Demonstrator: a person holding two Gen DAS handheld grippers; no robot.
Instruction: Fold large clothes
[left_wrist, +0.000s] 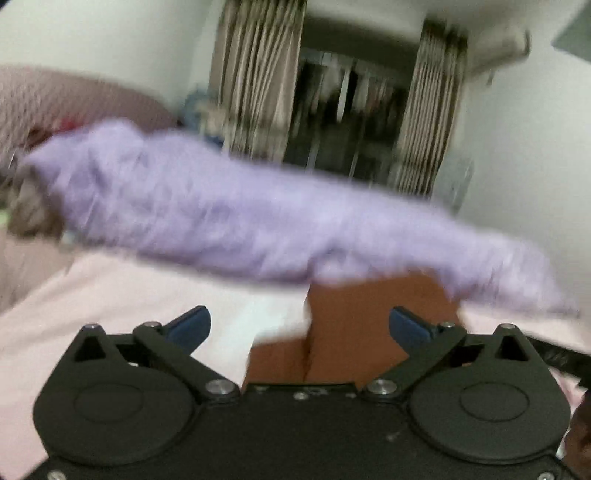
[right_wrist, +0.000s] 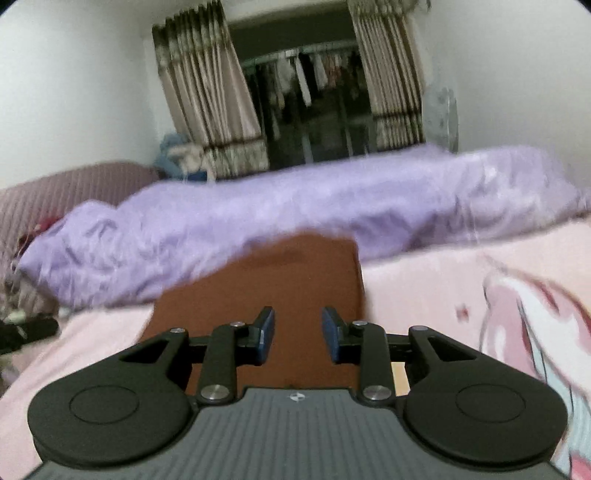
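In a bedroom, a lilac garment (right_wrist: 288, 218) is lying bunched in a long roll across a pink bed (right_wrist: 424, 280), its near edge overlapping a rust-brown cloth (right_wrist: 288, 280). The left tool (left_wrist: 299, 325) is standing wide apart, gripping nothing; the right tool (right_wrist: 298, 332) is hovering partly apart, also empty.

Ahead of the left jaws we see the lilac garment (left_wrist: 236, 218) smeared by motion, its folds unreadable. It hides the far end of the brown cloth (right_wrist: 280, 295) lying between and beyond both pairs of jaws. Far beyond them, the hanging clothes (right_wrist: 314, 77) are too small to tell apart.
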